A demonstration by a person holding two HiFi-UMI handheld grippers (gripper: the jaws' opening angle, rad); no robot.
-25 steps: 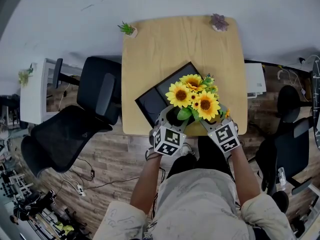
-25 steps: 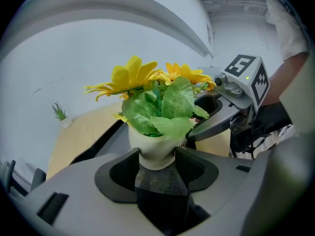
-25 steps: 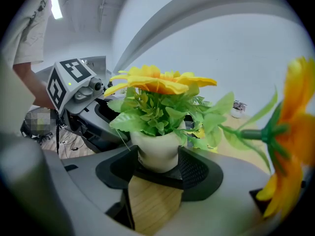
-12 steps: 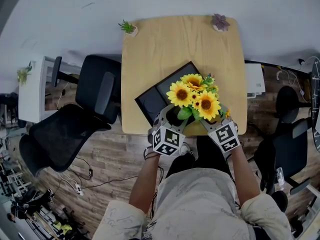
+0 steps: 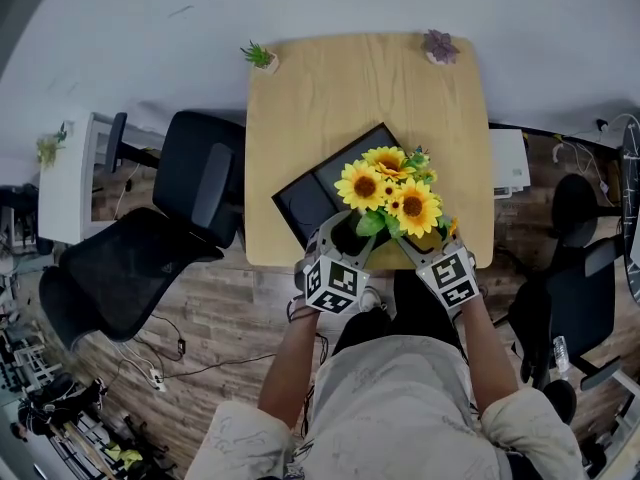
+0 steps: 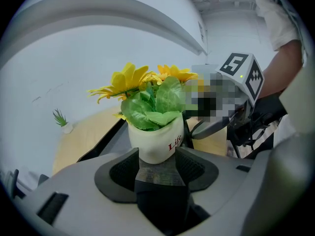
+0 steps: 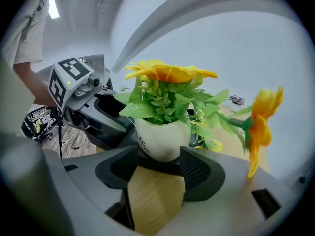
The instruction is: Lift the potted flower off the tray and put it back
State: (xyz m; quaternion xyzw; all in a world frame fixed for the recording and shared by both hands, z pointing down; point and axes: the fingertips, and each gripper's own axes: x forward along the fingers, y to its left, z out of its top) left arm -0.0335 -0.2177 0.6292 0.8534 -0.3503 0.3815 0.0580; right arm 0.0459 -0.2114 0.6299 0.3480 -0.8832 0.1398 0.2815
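The white-potted yellow sunflower plant (image 5: 388, 192) has shifted slightly toward the frame's upper right; the left gripper (image 5: 338, 240) and right gripper (image 5: 420, 248) drifted slightly left.

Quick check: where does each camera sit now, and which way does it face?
Head view: on the person's head, facing steeply down on table, tray and flower; shows both arms, torso, left gripper, right gripper.
Left gripper view: on the left gripper, facing along its jaws, shut on the pot, towards the right gripper; right arm shows.
Right gripper view: on the right gripper, facing back along jaws shut on the pot; left arm shows.
Shared: both gripper views see the pot from opposite sides.
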